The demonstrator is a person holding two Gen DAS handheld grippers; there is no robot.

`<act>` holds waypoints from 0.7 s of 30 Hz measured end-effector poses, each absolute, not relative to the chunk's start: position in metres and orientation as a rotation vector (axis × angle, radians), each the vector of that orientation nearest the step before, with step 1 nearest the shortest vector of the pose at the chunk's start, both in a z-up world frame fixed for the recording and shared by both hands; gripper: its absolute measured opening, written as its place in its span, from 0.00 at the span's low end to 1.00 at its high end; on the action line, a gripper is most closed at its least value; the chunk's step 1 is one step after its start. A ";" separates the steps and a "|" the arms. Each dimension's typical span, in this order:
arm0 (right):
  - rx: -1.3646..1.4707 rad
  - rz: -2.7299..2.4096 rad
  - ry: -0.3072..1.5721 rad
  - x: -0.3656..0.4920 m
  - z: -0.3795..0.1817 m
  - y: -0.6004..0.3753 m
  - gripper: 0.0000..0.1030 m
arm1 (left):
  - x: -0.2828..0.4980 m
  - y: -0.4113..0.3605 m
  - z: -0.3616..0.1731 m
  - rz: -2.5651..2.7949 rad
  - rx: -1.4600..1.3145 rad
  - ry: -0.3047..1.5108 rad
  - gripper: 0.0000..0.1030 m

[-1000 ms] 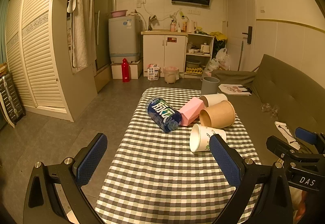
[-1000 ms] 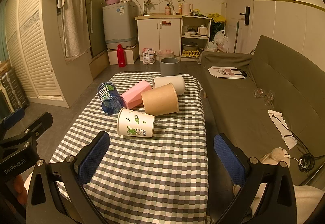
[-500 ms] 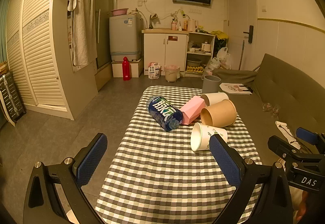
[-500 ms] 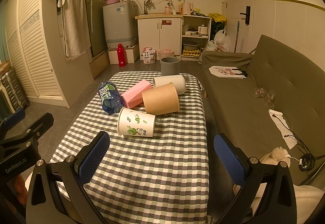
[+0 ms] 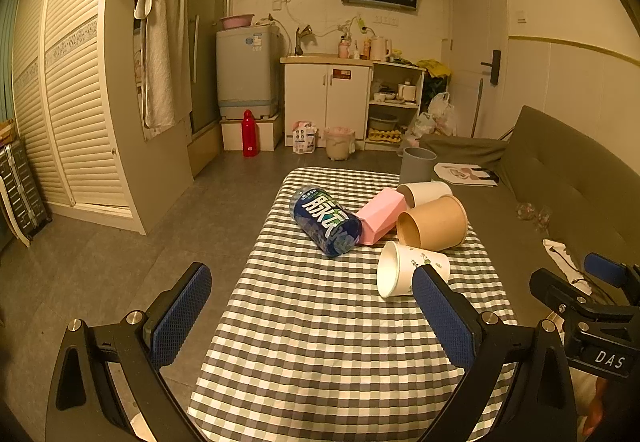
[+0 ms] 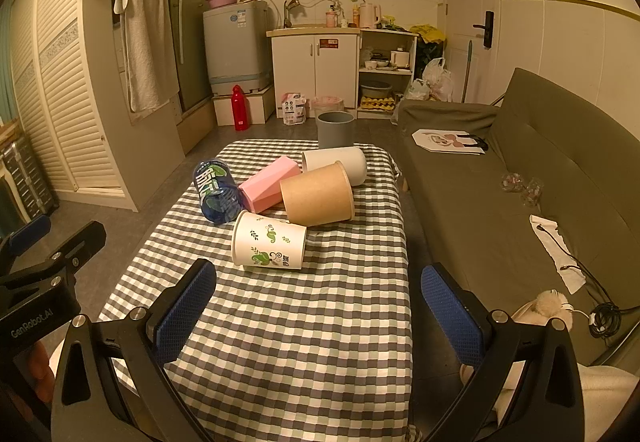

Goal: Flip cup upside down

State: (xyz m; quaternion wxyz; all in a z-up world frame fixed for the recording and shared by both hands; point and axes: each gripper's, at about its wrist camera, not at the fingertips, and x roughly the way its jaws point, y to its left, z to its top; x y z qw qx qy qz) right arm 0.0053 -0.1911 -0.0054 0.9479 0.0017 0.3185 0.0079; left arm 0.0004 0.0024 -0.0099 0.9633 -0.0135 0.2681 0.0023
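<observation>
Both tools hover low over the near end of the desk (image 6: pixel 344 342), which is covered by a grey-and-white checked cloth, and both point forward along its length toward the cluster of cups. The left hand-held gripper (image 5: pixel 312 314) has its blue-padded fingers (image 5: pixel 182 312) spread wide with nothing between them, sitting toward the left edge of the desk; its right pad overlaps the near side of the white printed cup (image 5: pixel 412 269) in the left wrist view, though whether they touch cannot be told. The right hand-held gripper (image 6: pixel 320 308) is likewise spread wide and empty, level, its pads well short of the cups. The white printed cup (image 6: pixel 270 242) lies on its side nearest both tools, its mouth toward the left, with green leaf patterns on its wall. Just behind it lies a brown paper cup (image 6: pixel 318 193), also on its side, with a plain white cup (image 6: pixel 336 163) beyond that, a pink faceted cup (image 6: pixel 270 183) to the left, and a dark blue cup (image 6: pixel 216 189) with white lettering furthest left. A grey bin (image 6: pixel 335 129) stands past the far end of the desk, and an olive sofa (image 6: pixel 540 177) runs along the right.
</observation>
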 end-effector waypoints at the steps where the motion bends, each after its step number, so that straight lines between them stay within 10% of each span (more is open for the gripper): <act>1: 0.003 0.017 0.649 0.005 -0.006 -0.191 1.00 | 0.000 0.003 -0.011 0.005 -0.028 0.544 1.00; 21: -0.009 0.008 0.675 0.016 -0.022 -0.183 1.00 | 0.016 0.006 -0.025 -0.002 -0.034 0.593 1.00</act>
